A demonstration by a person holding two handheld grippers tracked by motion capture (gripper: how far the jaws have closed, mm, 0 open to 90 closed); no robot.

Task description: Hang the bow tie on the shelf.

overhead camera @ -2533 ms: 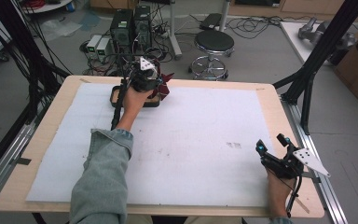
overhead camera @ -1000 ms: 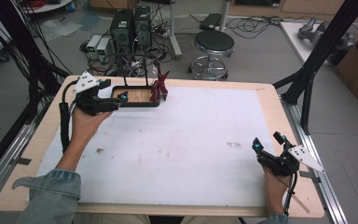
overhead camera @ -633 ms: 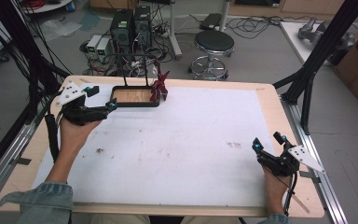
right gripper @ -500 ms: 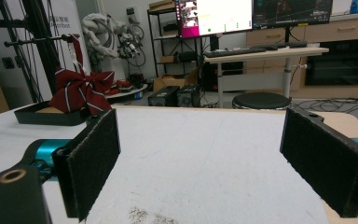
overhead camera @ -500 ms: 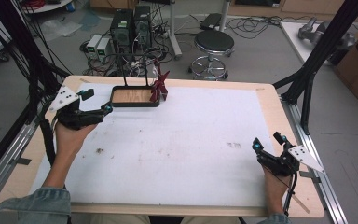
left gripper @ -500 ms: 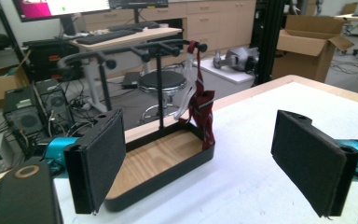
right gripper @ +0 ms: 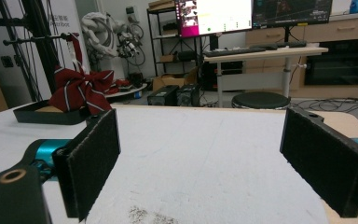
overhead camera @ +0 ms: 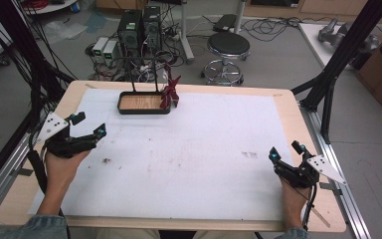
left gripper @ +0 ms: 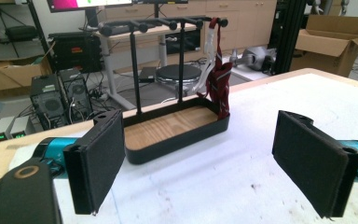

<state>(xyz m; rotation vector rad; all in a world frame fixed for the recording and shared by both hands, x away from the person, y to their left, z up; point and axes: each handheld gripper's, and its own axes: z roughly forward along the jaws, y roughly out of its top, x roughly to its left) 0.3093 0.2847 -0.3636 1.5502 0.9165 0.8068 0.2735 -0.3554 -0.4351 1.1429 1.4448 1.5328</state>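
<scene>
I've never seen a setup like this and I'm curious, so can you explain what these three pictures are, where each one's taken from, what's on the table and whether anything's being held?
No robot here: a person sits at a table holding a hand-operated claw in each hand. The high view looks down from above the person's side; the left claw is at the left, the right claw at the right. The other two pictures come from small cameras riding on each claw, looking out between its two black padded fingers.

A white sheet covers the tabletop. At the far edge stands a black rack with a wooden floor, upright posts and a peg bar on top. A dark red striped bow tie hangs from one end of that bar.

Both claws are open and hold nothing. Beyond the table are a stool and computers on the floor.
</scene>
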